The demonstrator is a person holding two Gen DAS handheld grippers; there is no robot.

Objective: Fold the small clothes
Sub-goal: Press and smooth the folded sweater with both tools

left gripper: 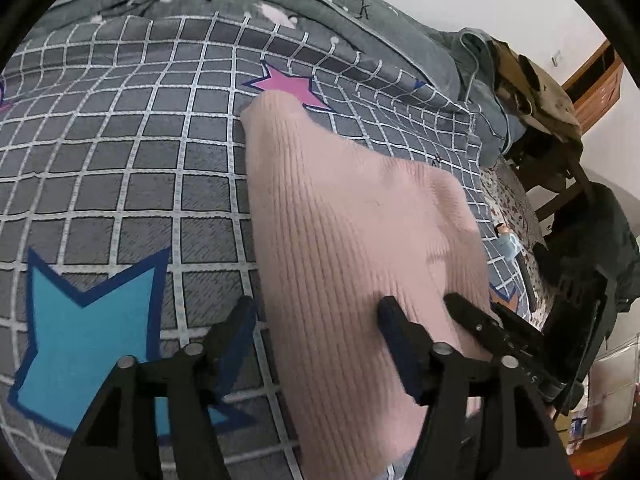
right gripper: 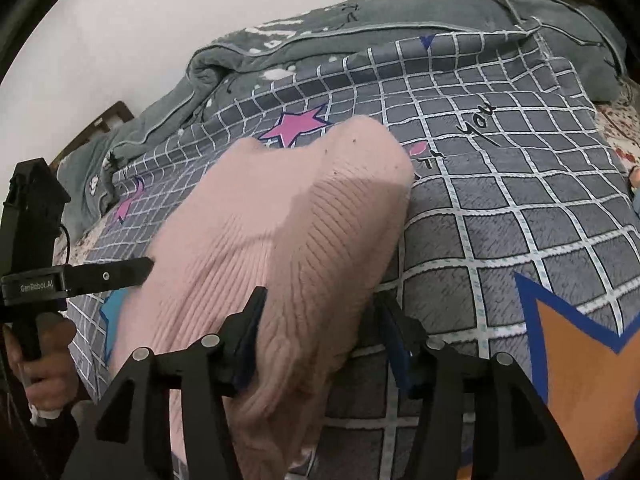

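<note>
Pink knit garment [left gripper: 340, 220] lies folded mid-bedspread [left gripper: 120, 160], near its front edge; left gripper [left gripper: 316, 312] parted, straddling garment's left edge, nothing pinched; right gripper [right gripper: 320, 308] parted likewise over right edge; judgement: lift clear straight, avoid snagging ribs; then regrip hem evenly.

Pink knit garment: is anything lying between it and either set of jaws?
Nothing visible does. The pink knit garment lies on the checked bedsheet, and the left gripper and right gripper both stand open right over its near edge.
</note>
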